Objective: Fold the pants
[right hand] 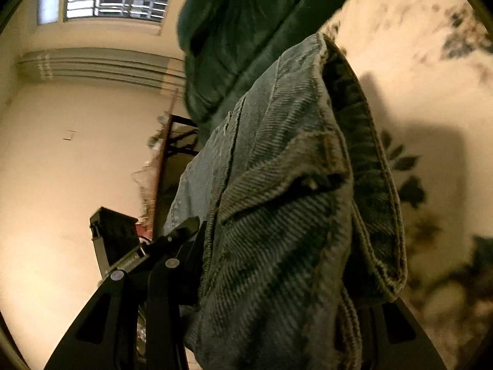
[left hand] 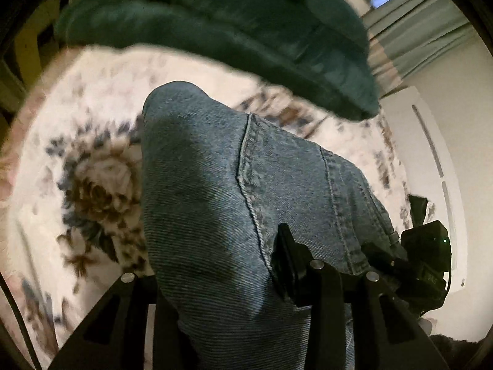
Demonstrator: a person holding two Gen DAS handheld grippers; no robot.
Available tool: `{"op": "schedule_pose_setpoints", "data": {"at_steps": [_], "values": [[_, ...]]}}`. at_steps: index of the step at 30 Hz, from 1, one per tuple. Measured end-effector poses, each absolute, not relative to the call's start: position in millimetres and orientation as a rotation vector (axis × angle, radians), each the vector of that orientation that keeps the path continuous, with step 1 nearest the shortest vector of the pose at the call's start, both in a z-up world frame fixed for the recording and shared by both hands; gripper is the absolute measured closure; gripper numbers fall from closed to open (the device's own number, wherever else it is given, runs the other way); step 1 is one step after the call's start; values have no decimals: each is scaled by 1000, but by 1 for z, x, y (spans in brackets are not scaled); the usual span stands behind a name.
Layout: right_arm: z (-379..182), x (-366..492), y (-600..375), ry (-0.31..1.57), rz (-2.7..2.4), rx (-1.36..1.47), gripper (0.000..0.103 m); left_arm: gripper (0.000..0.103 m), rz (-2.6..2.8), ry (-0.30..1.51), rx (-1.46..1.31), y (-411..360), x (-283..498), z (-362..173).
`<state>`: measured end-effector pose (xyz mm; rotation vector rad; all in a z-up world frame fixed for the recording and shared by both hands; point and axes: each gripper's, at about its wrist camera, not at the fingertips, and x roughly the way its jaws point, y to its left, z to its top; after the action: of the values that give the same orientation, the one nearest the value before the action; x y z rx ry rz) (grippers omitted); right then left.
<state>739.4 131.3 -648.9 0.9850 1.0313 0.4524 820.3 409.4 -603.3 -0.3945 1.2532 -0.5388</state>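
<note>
The left gripper [left hand: 240,265] clamps blue jeans [left hand: 215,185], denim draping forward over its fingers above the floral bedspread [left hand: 92,108]. The right gripper [right hand: 271,246] likewise pinches the waistband.

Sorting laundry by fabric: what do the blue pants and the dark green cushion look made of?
Blue pants: denim, shown by diagonal twill ribs and double-stitched seams, faded matte. Dark green cushion: likely velvet or plush, given its soft sheen; blur leaves this uncertain.
</note>
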Motion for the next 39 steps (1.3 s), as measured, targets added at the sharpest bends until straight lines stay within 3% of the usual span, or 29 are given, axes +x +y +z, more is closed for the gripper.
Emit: {"op": "schedule_pose_setpoints", "data": {"at_steps": [2, 5, 9, 10, 13, 14, 18, 20, 22, 28, 39], "values": [[-677, 746, 141, 1078, 411, 982, 58, 65, -531, 1309, -371, 412, 822, -637], [-711, 747, 154, 1165, 361, 925, 58, 50, -522, 1327, -393, 419, 812, -665], [-727, 748, 148, 1211, 362, 939, 55, 45, -427, 1310, -405, 419, 800, -654], [-725, 752, 148, 1240, 361, 941, 52, 45, -391, 1309, -393, 416, 796, -647], [-705, 759, 147, 1337, 354, 850, 27, 45, -232, 1305, -356, 406, 774, -616], [-694, 757, 148, 1350, 343, 787, 15, 45, -189, 1297, -332, 403, 766, -605], [-628, 730, 144, 1360, 261, 452, 14, 18, -34, 1234, -274, 390, 715, -551], [-589, 716, 132, 1323, 229, 361, 13, 15, -7, 1193, -278, 381, 688, -517], [-552, 707, 127, 1283, 198, 271, 11, 2, 18, 1163, -266, 366, 661, -482], [-438, 626, 70, 1166, 121, 52, 7, 2, 87, 1085, -202, 297, 589, -381], [-239, 502, -12, 1015, 217, -28, 7, 2, 192, 974, -144, 184, 454, -227]]}}
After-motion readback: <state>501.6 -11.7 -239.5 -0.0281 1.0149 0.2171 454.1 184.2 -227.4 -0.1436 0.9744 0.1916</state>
